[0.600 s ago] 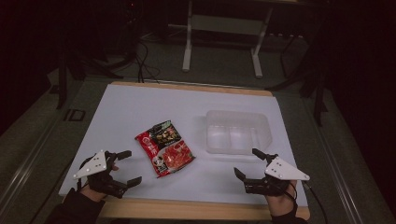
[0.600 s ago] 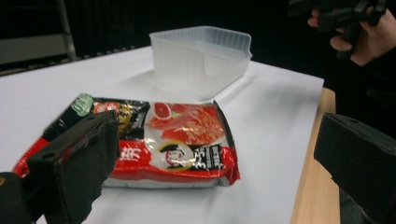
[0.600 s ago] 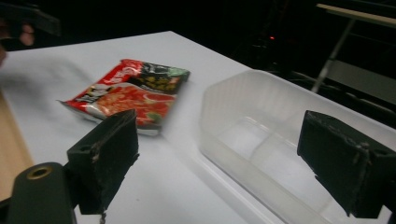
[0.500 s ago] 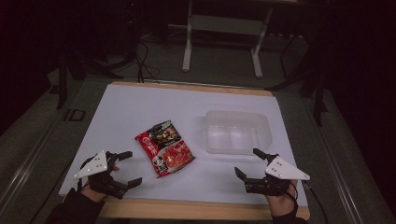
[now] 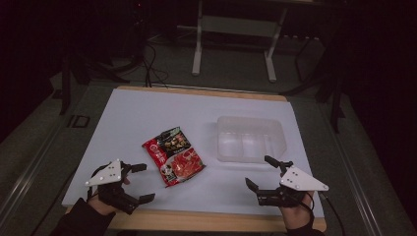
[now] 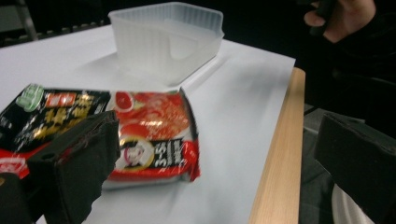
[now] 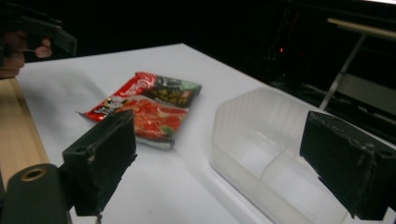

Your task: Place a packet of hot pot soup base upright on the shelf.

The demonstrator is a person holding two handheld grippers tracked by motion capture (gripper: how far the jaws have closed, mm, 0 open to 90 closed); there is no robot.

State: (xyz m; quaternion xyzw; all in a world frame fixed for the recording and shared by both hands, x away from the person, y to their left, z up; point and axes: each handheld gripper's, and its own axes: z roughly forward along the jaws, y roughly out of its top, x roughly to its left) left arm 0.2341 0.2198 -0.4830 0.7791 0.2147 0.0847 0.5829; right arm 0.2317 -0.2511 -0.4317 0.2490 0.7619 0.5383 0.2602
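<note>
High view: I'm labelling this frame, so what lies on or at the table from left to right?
Left claw → red noodle packet → clear plastic container → right claw, both claws open and holding nothing.

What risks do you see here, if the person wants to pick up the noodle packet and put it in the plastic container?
1. The noodle packet lies flat on the white table, so the open left gripper may slide over the glossy wrapper instead of catching an edge.
2. The clear container looks light and nothing holds it; a nudge from the packet or from the open right gripper might push it away.
</note>
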